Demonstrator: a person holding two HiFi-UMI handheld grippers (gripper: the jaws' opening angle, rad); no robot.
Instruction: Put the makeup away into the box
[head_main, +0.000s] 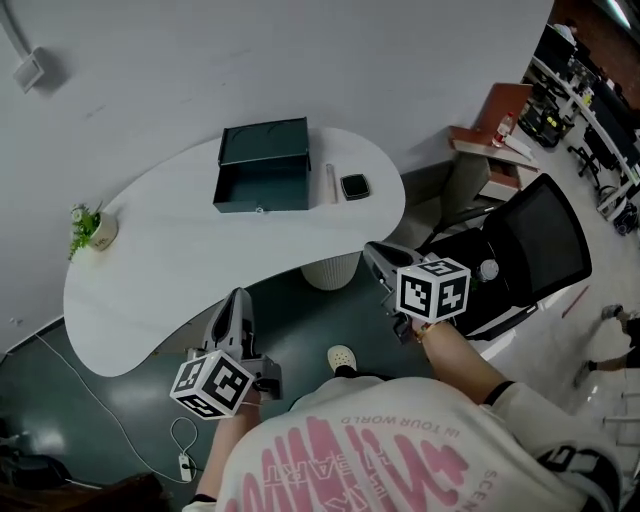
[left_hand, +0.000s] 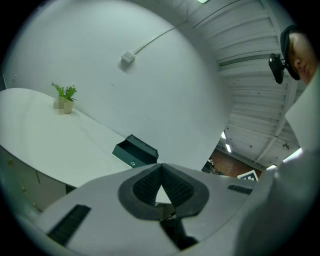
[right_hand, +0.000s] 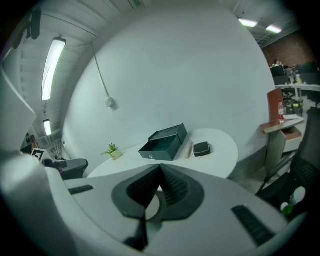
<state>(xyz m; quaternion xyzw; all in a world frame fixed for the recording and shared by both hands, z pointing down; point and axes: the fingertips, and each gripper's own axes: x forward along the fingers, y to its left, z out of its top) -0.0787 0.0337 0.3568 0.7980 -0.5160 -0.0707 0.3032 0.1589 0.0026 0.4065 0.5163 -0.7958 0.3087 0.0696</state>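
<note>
Makeup compact near open box; left tongs, right tongs closed, empty

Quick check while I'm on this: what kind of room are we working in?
Most likely an office or lab workspace: a curved white table holding the open dark box, a black mesh office chair beside it, and benches crowded with equipment at the far right.
</note>
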